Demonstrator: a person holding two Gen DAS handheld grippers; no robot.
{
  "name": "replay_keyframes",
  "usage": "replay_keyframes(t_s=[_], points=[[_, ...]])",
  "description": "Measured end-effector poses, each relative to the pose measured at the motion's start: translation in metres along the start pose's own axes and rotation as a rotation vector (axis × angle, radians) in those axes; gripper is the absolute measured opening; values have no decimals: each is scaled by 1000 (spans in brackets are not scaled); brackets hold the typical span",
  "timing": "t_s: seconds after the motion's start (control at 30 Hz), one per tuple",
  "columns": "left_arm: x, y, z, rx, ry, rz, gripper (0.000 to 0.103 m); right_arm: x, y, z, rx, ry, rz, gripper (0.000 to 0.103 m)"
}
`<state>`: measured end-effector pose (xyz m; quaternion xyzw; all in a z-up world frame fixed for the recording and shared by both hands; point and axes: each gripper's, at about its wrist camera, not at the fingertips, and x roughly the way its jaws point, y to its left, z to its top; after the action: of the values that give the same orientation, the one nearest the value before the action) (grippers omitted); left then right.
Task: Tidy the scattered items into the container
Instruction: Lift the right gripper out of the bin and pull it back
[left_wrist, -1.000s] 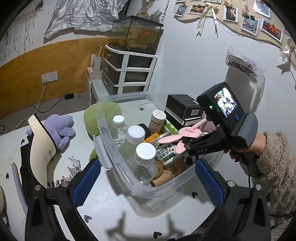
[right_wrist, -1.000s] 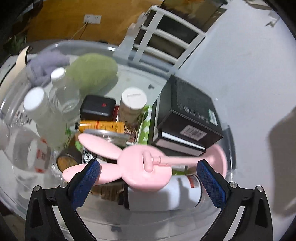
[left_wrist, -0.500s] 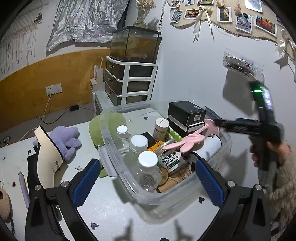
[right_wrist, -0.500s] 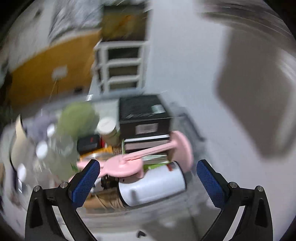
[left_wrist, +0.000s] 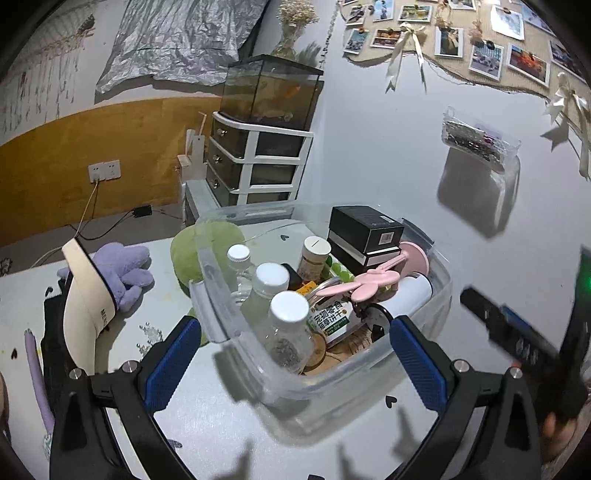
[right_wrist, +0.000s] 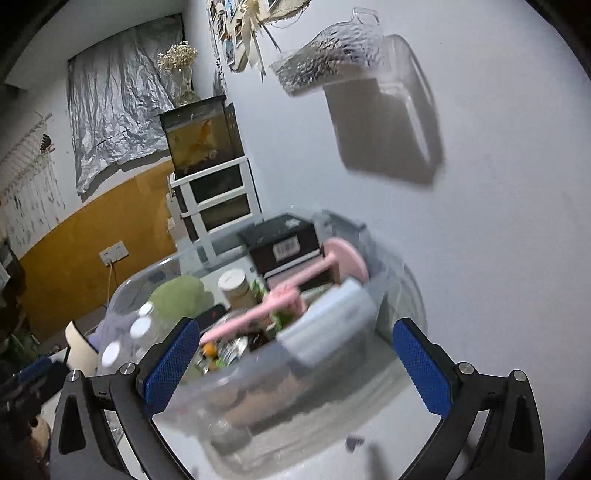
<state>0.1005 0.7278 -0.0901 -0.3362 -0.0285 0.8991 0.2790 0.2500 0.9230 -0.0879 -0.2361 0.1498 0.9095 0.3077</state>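
From the left wrist view, the left gripper stands wide open, its blue pads either side of the near end of the clear plastic container, holding nothing and touching nothing. The container sits on the white table and is crowded: three white-capped bottles at its near left, a green-labelled tin with Chinese writing too small to read, a pink rabbit-eared stand lying across the top, and a black box with a barcode sticker at the far side. Left of the container lie a green plush, a purple plush and a cream cap whose printed letters are cut off. At the right edge the right gripper is blurred; its jaws cannot be judged there.

From the right wrist view, the right gripper is also spread wide and empty, framing the container from the near side. Everything inside is smeared by motion; only the pink stand and the barcode box are plain.
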Motion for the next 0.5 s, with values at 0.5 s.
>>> replay_keyframes(t_s=[0.5], points=[[-34, 23, -22, 70, -35, 64, 102, -49, 50, -35, -56, -60, -24, 103]])
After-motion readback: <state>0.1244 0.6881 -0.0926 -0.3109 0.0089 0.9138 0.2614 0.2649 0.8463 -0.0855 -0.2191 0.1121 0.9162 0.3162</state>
